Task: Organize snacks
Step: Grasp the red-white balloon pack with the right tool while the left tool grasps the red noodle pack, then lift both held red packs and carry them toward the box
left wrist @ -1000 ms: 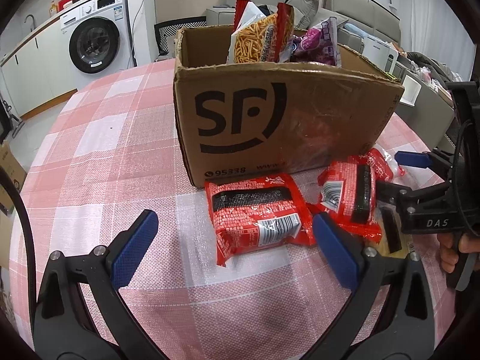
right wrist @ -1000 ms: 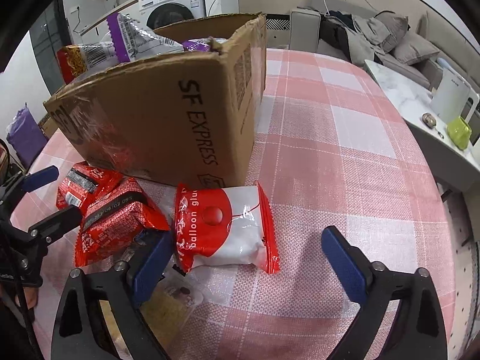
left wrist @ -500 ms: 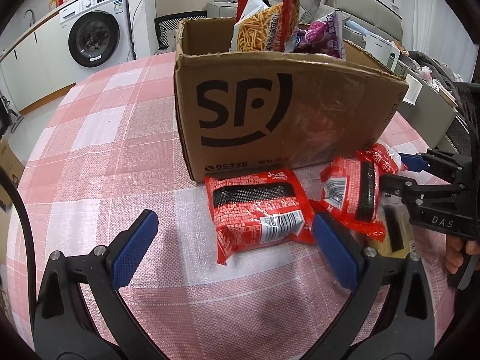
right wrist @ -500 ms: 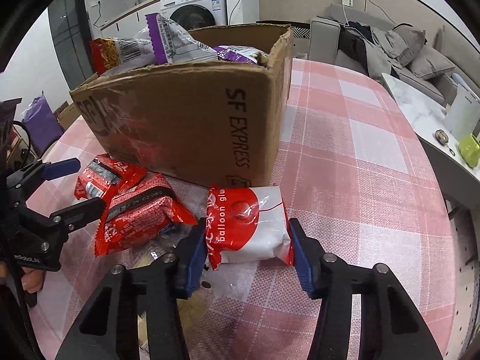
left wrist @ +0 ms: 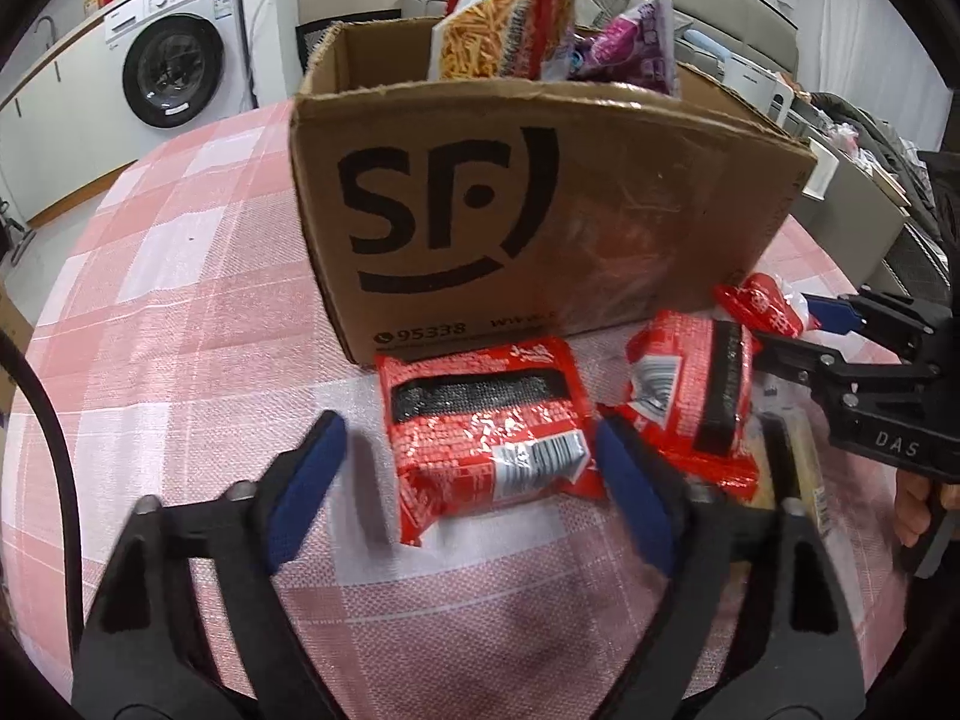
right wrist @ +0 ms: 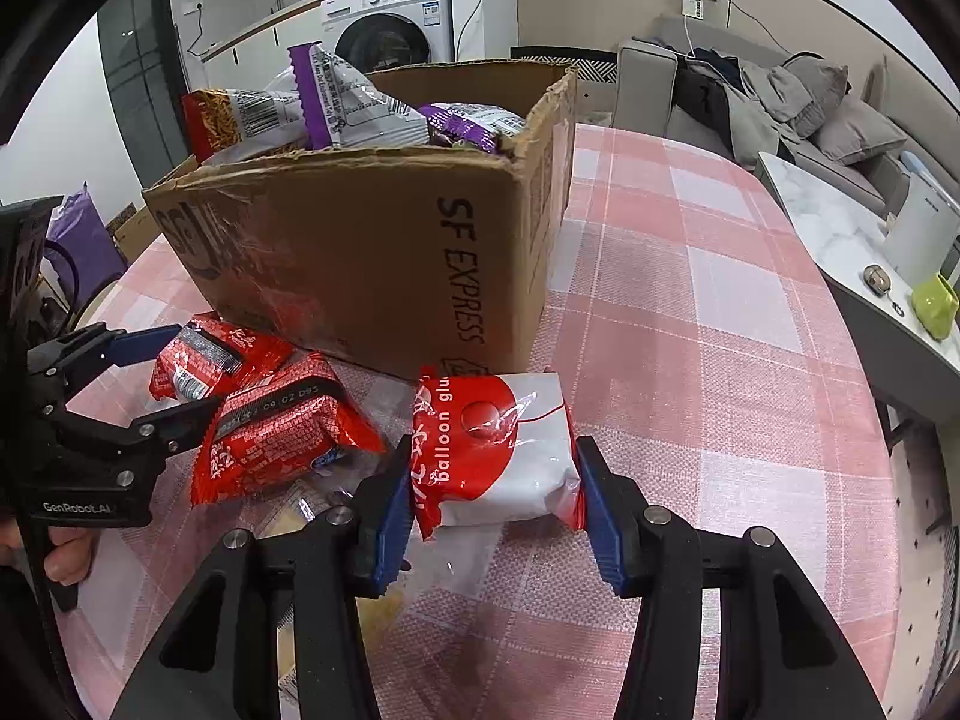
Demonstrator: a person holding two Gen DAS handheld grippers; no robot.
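A brown SF cardboard box point(left wrist: 540, 210) point(right wrist: 372, 252) on the checked table holds several snack bags. Two red noodle packs lie in front of it: one point(left wrist: 486, 426) point(right wrist: 204, 360) between my left gripper's point(left wrist: 474, 468) fingers, another point(left wrist: 696, 402) point(right wrist: 282, 426) beside it. My left gripper is partly closed around the first pack, its right pad touching, the left pad apart. My right gripper point(right wrist: 492, 492) is shut on a red and white balloon-glue pack point(right wrist: 498, 450) point(left wrist: 759, 303).
A flat yellowish packet point(left wrist: 804, 468) lies under the second red pack. A washing machine point(left wrist: 174, 66) stands behind the table, a sofa point(right wrist: 750, 96) and a white side table point(right wrist: 840, 240) to the right. The table edge runs along the right.
My left gripper's fingers have narrowed around the red noodle pack and moved closer to it. My right gripper has closed on the red and white pack and lifted slightly.
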